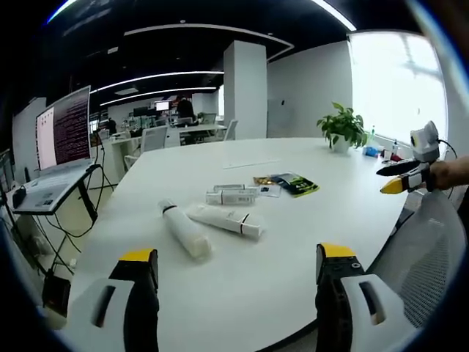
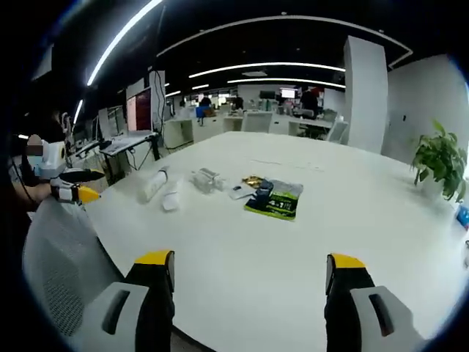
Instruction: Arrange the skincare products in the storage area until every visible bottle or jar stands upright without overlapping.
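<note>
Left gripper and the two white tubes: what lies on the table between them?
Nothing: in the left gripper view, bare white table stretches from the open left gripper to the two lying tubes.

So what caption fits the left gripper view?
Open tool hovers over white table with two tubes lying flat.

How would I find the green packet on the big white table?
Look at the round white table and find the little bunch of white tubes and boxes near its middle. The green packet lies flat at the end of that bunch, on the side towards the potted plant. It is the one bright green and black thing there; its neighbours are mostly white.
</note>
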Demonstrator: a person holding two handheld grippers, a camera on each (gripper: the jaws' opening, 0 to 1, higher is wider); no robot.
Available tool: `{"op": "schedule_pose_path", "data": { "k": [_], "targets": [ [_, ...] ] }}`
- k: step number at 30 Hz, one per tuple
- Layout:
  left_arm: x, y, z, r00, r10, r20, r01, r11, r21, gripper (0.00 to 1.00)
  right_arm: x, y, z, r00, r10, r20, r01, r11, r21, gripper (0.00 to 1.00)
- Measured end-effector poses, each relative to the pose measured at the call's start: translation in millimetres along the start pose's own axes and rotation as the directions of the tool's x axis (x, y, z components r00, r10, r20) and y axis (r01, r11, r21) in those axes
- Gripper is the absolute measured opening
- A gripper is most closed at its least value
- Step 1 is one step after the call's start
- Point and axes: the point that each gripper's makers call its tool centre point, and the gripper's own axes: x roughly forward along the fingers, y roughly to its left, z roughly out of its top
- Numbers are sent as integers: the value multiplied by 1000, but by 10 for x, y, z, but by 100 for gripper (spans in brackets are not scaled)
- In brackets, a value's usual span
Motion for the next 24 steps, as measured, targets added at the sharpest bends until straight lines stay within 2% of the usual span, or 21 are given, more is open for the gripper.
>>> {"op": "schedule_pose_path", "data": {
  "k": [4,6,12,24],
  "targets": [
    [3,0,-8,1000,1,-6,-1,1000,3,83,151,152,135,999,49,-19,-49,998,-25,90],
    [2,7,-9,1000,3,-5,-3,1000,3,82,232,226,126,996,76,-55,-78,996,-47,89],
    [3,17,-8,1000,5,-2,-5,1000,-6,82,403,347,113,987,120,-108,-128,989,-69,89],
    [6,20,-37,1000,-2,-13,2,1000,-10,80,717,591,233,970,193,-149,-210,971,-113,87]
  ]
}}
